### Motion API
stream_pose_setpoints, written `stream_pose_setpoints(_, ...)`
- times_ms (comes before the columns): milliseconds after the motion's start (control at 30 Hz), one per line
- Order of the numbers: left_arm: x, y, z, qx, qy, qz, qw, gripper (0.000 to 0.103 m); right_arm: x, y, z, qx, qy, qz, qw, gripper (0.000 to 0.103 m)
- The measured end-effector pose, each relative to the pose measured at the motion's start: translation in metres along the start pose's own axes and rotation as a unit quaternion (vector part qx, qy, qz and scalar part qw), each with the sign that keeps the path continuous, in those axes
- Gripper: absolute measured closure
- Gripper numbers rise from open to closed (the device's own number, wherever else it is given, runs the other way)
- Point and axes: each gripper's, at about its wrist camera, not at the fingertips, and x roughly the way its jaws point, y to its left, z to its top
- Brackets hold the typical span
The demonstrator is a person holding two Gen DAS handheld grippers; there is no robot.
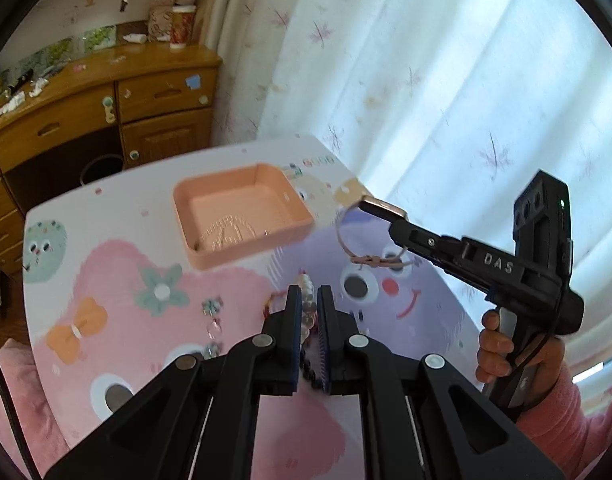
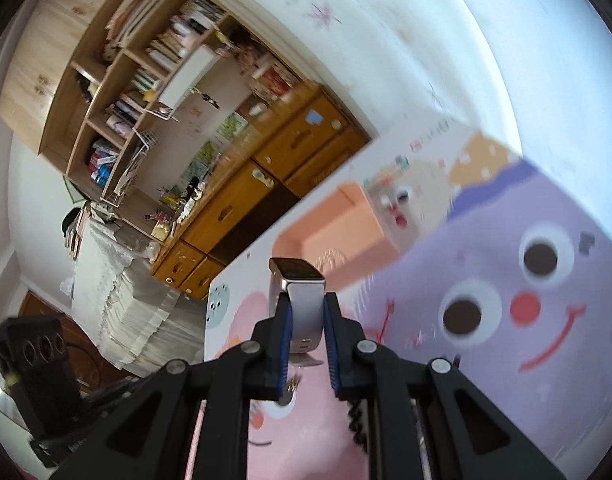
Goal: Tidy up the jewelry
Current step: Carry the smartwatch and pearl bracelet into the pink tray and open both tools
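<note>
A pink tray (image 1: 241, 188) stands on the cartoon-print table and holds a pearl necklace (image 1: 229, 232). My right gripper (image 2: 308, 300) is shut on the strap of a watch (image 2: 301, 280) with a pale pink band, held in the air to the right of the tray; in the left wrist view the watch (image 1: 380, 208) hangs from that gripper. My left gripper (image 1: 306, 294) is lowered over a bead bracelet (image 1: 308, 312), with a narrow gap between its jaws and the beads lying in it. Whether it grips them I cannot tell. The tray also shows in the right wrist view (image 2: 346, 236).
Small earrings (image 1: 211, 308) and a red string piece (image 1: 271, 304) lie on the table (image 1: 117, 264) left of the bracelet. A wooden dresser (image 1: 105, 120) stands behind the table, a curtain (image 1: 426, 60) to the right. A bed (image 2: 125, 300) shows in the right wrist view.
</note>
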Motion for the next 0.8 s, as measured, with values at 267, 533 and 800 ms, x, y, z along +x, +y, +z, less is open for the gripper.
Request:
stream_pose_setpoints(267, 0.001, 0.008, 0.042, -0.036, -0.066, 0.023, 0.9970, 0.097, 0.008, 0.005, 0.039, -0.065, -0.024, -0.017, 0.997, 0.088)
stream_pose_setpoints(533, 0.018, 0.016, 0.078, -0.071, -0.108, 0.049, 0.9904, 0.097, 0.027, 0.009, 0.074, -0.134, -0.027, -0.024, 0.990, 0.088)
stream_pose_setpoints(800, 0.049, 0.037, 0.092, -0.115, -0.130, 0.071, 0.9822, 0.097, 0.070, 0.011, 0.086, -0.226, 0.003, -0.026, 0.974, 0.088)
